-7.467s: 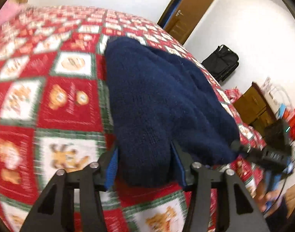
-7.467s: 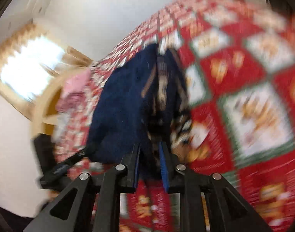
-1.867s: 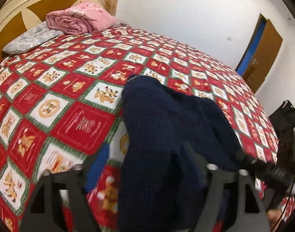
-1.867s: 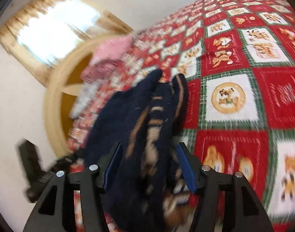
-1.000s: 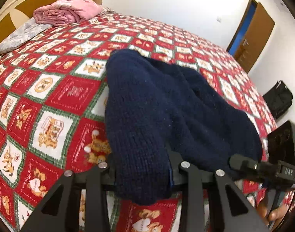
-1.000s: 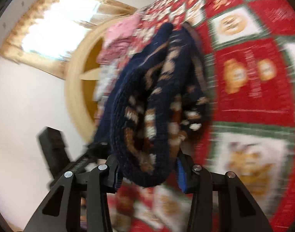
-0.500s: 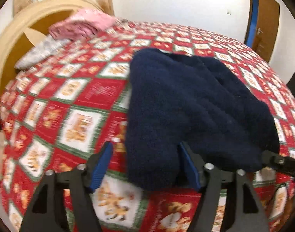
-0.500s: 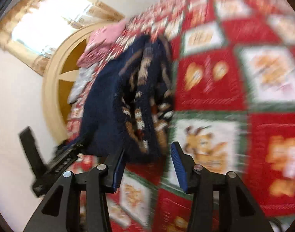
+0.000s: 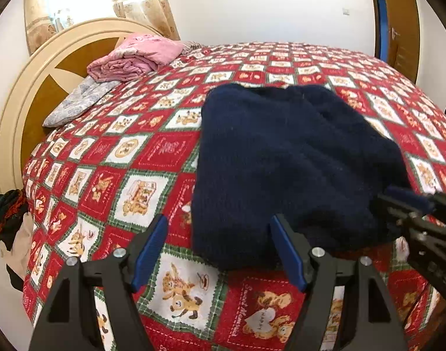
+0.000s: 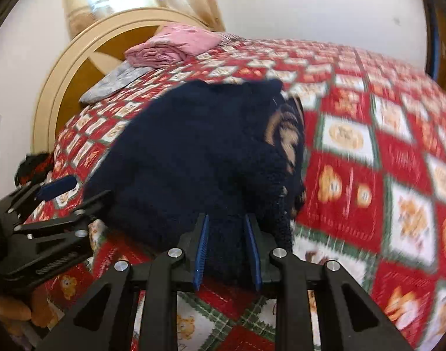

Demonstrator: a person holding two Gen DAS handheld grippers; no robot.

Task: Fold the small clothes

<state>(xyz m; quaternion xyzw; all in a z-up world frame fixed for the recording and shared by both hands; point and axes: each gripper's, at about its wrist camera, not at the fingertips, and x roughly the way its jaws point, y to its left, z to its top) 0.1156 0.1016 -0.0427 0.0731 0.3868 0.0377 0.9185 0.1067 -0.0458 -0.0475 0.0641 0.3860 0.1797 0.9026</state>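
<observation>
A dark navy knitted sweater [image 9: 290, 158] lies folded on the red patterned bedspread [image 9: 152, 181]. In the right wrist view the sweater [image 10: 193, 158] shows a tan-striped inner layer along its right edge. My left gripper [image 9: 218, 251] is open, its blue pads either side of the sweater's near corner and holding nothing. My right gripper [image 10: 227, 248] has its jaws narrowly apart with the sweater's near edge between the blue pads. Each gripper shows at the edge of the other's view.
A folded pink blanket [image 9: 135, 58] and a grey pillow [image 9: 79, 102] lie by the round wooden headboard [image 9: 53, 79]. Dark clothes [image 9: 6, 213] hang at the bed's left edge. A door [image 9: 398, 23] stands at the far right.
The sweater was lifted and laid down flat on the bed. My left gripper opened and let go of it. My right gripper closed in on the near edge.
</observation>
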